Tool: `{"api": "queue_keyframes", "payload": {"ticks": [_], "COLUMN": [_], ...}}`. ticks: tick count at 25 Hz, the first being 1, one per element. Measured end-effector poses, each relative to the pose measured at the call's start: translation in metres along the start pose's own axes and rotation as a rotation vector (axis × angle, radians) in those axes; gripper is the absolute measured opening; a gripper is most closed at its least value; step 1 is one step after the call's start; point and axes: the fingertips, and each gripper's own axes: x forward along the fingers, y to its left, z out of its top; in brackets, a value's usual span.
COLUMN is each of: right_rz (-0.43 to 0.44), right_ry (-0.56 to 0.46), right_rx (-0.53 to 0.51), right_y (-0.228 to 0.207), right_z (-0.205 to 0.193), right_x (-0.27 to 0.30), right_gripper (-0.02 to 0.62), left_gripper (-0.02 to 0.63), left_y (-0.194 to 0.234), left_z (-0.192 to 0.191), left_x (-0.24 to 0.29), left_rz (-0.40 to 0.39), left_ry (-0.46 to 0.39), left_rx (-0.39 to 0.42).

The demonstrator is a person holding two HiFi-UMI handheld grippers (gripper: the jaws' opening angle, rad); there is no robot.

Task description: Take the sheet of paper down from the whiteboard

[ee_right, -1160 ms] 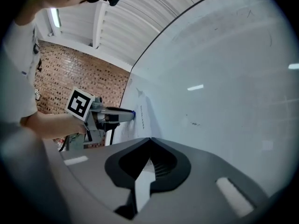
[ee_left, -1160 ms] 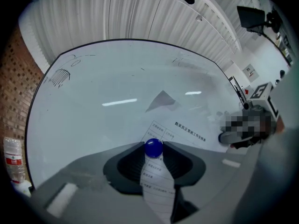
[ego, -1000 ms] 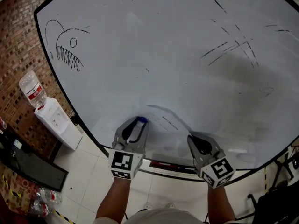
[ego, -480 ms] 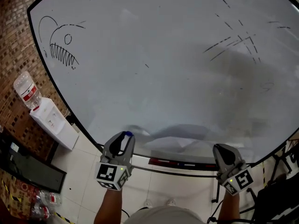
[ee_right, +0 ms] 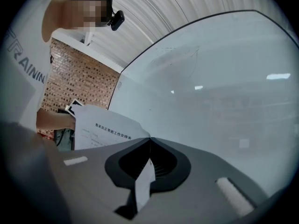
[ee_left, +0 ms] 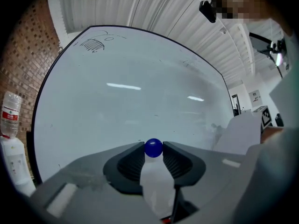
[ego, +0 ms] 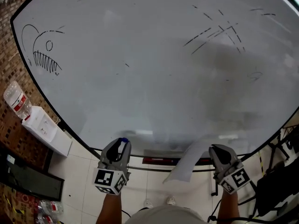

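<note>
The sheet of paper (ego: 183,166) is seen clear of the whiteboard (ego: 149,69), drooping below its lower edge. It is pinched by one edge in the right hand-held gripper (ego: 216,149), whose jaws are pressed together on it, so the page hangs away from the board. A small blue-topped piece (ee_left: 153,148) is clamped in the left hand-held gripper (ego: 121,143), its jaws part-way apart around it. It is judged to be the magnet, kept off the board so nothing pins the paper. The task is judged all but done.
</note>
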Motion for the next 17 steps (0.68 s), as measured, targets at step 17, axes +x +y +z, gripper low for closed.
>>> {"api": "queue_keyframes", "payload": {"ticks": [17], "right_rz": [0.007], "right_ry": [0.006], "right_rx": [0.009], "right_y": [-0.0057], "right_z": [-0.0049], "right_x": [0.0069], "right_gripper": [0.008], "left_gripper": [0.129], "left_y": [-0.0017], "left_z": [0.0006], "left_x": [-0.0009], "left_rz": [-0.003], "left_ry": [0.008], "left_rx": [-0.017]}}
